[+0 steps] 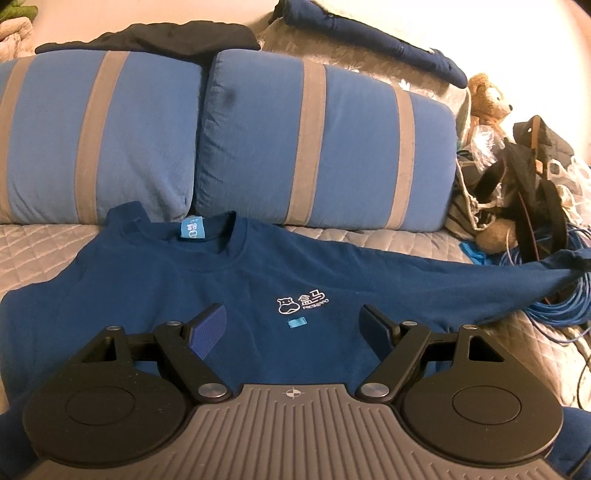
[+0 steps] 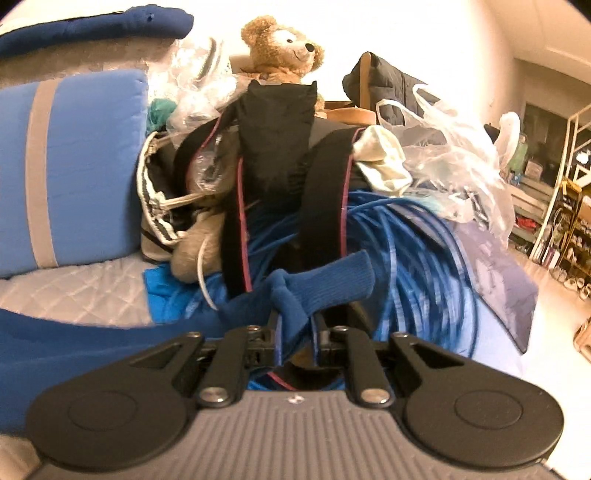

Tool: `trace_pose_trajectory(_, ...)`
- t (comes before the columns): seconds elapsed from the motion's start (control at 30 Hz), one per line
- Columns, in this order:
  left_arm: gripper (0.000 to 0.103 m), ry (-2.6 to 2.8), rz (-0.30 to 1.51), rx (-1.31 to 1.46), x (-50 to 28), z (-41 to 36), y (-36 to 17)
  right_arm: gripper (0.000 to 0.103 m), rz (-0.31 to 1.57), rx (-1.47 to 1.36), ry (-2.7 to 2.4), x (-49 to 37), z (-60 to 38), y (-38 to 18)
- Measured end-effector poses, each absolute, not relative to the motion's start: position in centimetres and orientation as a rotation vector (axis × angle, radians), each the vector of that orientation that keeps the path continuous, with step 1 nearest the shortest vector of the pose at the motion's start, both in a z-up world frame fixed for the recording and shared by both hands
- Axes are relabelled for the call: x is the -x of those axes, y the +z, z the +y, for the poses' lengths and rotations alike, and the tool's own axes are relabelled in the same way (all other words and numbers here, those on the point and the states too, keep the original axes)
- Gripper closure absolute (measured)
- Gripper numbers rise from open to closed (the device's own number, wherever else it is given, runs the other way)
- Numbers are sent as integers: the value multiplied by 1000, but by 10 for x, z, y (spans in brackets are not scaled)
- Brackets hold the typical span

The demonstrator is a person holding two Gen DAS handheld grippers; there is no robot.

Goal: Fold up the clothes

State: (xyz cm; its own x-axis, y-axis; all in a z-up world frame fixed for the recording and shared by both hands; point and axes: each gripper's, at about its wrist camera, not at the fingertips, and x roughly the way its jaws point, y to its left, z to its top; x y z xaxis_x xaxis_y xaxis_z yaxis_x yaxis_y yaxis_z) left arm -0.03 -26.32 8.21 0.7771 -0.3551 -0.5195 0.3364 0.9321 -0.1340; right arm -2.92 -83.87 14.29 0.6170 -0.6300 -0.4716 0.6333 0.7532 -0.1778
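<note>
A dark blue sweatshirt (image 1: 177,280) with a white chest logo lies face up on the quilted bed, collar toward the pillows. Its right sleeve (image 1: 443,280) is stretched out to the right. My left gripper (image 1: 291,328) is open and empty, hovering over the sweatshirt's chest just below the logo. My right gripper (image 2: 295,332) is shut on the ribbed sleeve cuff (image 2: 325,280), which bunches out from between the fingers. That gripper's tip shows in the left wrist view at the sleeve end (image 1: 580,258).
Two blue pillows with grey stripes (image 1: 314,147) lean behind the sweatshirt. A clutter pile sits at the right: a teddy bear (image 2: 284,44), a black bag with straps (image 2: 273,155), a coil of blue cable (image 2: 417,258) and plastic bags (image 2: 443,147). Another dark garment (image 1: 159,35) lies on the pillows.
</note>
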Motion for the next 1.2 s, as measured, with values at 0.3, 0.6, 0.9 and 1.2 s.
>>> trace_pose_trajectory(0.3,24,-375,565,33,2,-263,83,88,591,-6,-743,46,-843,123)
trace_pose_trajectory(0.6,24,-374,567,30,0,-263,82,89,608,-24,-812,54,-858,116)
trace_pose_trajectory(0.9,24,-376,565,31,1,-262,83,88,649,-47,-852,65,-869,104)
trace_pose_trajectory(1.2,24,-381,563,29,1,-262,82,8,699,-90,-833,67,-844,109)
